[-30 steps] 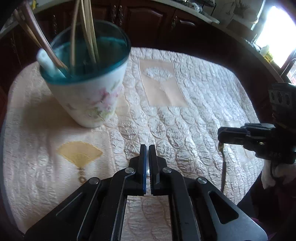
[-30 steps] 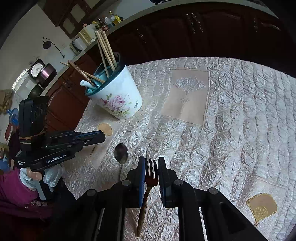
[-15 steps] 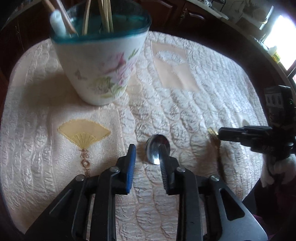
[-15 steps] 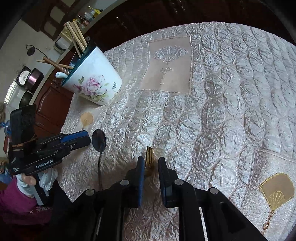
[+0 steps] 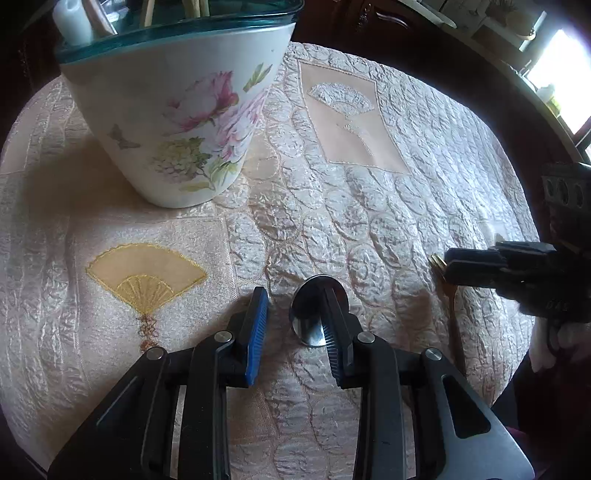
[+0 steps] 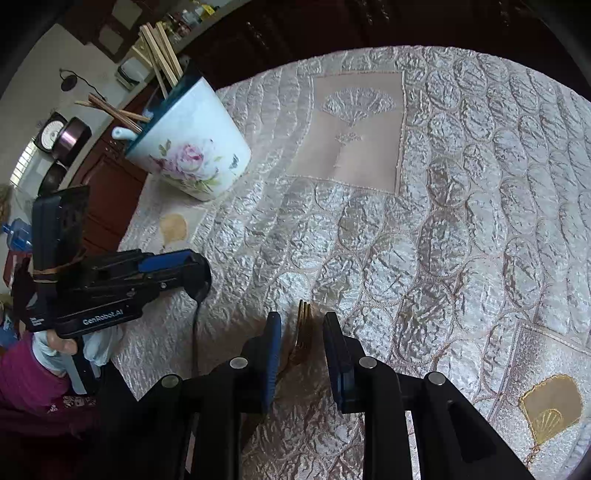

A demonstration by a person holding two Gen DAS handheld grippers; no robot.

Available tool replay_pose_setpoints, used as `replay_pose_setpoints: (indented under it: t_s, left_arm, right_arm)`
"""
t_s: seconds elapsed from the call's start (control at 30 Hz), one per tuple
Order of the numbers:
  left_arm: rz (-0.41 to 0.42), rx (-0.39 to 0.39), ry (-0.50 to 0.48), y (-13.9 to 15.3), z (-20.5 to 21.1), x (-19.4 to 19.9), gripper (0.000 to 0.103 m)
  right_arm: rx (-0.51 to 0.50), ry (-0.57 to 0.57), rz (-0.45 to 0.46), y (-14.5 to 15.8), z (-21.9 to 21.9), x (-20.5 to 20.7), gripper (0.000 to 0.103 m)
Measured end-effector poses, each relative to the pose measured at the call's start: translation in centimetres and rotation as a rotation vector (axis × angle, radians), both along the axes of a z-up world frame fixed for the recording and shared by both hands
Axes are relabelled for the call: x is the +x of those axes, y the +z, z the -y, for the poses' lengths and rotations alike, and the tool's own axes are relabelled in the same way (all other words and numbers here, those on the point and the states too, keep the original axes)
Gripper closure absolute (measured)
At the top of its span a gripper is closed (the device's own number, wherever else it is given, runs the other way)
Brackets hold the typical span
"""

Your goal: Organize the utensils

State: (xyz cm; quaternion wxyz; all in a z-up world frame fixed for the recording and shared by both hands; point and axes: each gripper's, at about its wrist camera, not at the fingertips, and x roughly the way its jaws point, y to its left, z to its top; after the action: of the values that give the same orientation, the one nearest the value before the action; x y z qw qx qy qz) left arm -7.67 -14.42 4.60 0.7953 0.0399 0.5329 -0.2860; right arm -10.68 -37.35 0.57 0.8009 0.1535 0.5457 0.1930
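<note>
Already placed: the floral utensil cup (image 5: 177, 110) at the far left of the desk holds wooden chopsticks (image 6: 162, 55) and one white ceramic spoon (image 6: 123, 133), all standing loosely inside it.
Steel spoon: the metal spoon (image 5: 312, 314) lies flat on the cloth near the front edge, bowl toward the cup, not yet put away.
Gold fork: the gold fork (image 6: 303, 332) lies flat to the right of the spoon, tines pointing away, also still out.
Left gripper: the left gripper (image 5: 295, 325) is part open, its jaws having just spread; the right finger crosses over the spoon bowl, the blue pad stands clear on the left, and nothing is clamped.
Right gripper: the right gripper (image 6: 301, 343) has also been opening slightly; its jaws straddle the fork head with a gap either side, so the fork looks unheld.
Progress: judged from this, most pieces are in the cup and two remain on the desk; each still needs a grasp, a lift and a drop into the cup.
Surface: a round desk under a pale quilted satin tablecloth (image 6: 480, 184) with embroidered fan panels, wrinkled and shiny.
Room: dark wooden cabinets (image 5: 369, 22) behind, a bright window at far right, and kitchen clutter with a scale on the far left counter.
</note>
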Motion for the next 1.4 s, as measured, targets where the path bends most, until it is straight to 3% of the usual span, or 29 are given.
replay_pose_setpoints:
  t_s: [0.03, 0.1, 0.13, 0.27, 0.57, 0.7, 0.8, 0.87, 0.9, 1.03, 1.1, 1.23, 1.37, 1.4]
  left_arm:
    - [0.001, 0.003, -0.008, 0.0, 0.1, -0.1, 0.075]
    - [0.011, 0.018, -0.037, 0.0, 0.6, -0.2, 0.088]
    - [0.009, 0.022, -0.055, 0.0, 0.9, -0.3, 0.093]
    - [0.043, 0.03, -0.086, 0.6, 1.4, -1.0, 0.098]
    - [0.112, -0.019, -0.048, 4.7, 0.2, -2.0, 0.101]
    - [0.134, -0.027, -0.03, 5.7, -0.7, -2.5, 0.102]
    - [0.141, -0.035, -0.029, 6.0, -0.9, -2.8, 0.102]
    - [0.152, -0.031, -0.033, 6.2, -1.1, -3.0, 0.102]
    - [0.154, -0.025, -0.03, 6.1, -1.1, -3.0, 0.102]
    - [0.114, -0.027, 0.008, 5.0, -1.8, -2.6, 0.102]
    - [0.095, -0.029, 0.031, 4.0, -2.3, -2.2, 0.1]
    - [0.041, -0.031, 0.054, 1.8, -2.7, -1.3, 0.072]
    - [0.019, -0.003, 0.06, 0.4, -2.2, -1.0, 0.072]
    - [0.009, 0.008, 0.061, 0.2, -2.1, -1.0, 0.072]
  right_arm:
    - [-0.019, 0.005, -0.001, -0.2, -0.2, 0.1, 0.092]
    - [-0.04, 0.007, -0.001, -0.1, -0.1, 0.0, 0.099]
    - [-0.039, 0.006, -0.003, -0.1, 0.1, -0.1, 0.099]
    - [-0.023, -0.022, 0.023, 1.1, 1.2, -0.9, 0.1]
    - [-0.023, -0.061, 0.1, 3.9, 2.1, -1.7, 0.1]
    - [0.01, -0.069, 0.072, 3.2, 2.0, -1.7, 0.086]
    - [-0.059, -0.039, 0.038, 1.9, 0.0, -1.0, 0.086]
    - [-0.076, -0.038, -0.002, 0.5, -0.4, -0.5, 0.091]
    - [-0.068, -0.041, -0.01, 0.0, -0.3, -0.5, 0.1]
    - [-0.034, -0.071, 0.032, 1.2, 0.5, -1.8, 0.1]
    - [-0.042, -0.075, 0.055, 2.1, 0.9, -2.5, 0.1]
    - [-0.04, -0.085, 0.064, 2.6, 1.5, -2.8, 0.1]
    - [-0.016, -0.088, 0.058, 2.5, 1.6, -2.7, 0.095]
    - [-0.012, -0.083, 0.05, 2.3, 1.2, -2.3, 0.087]
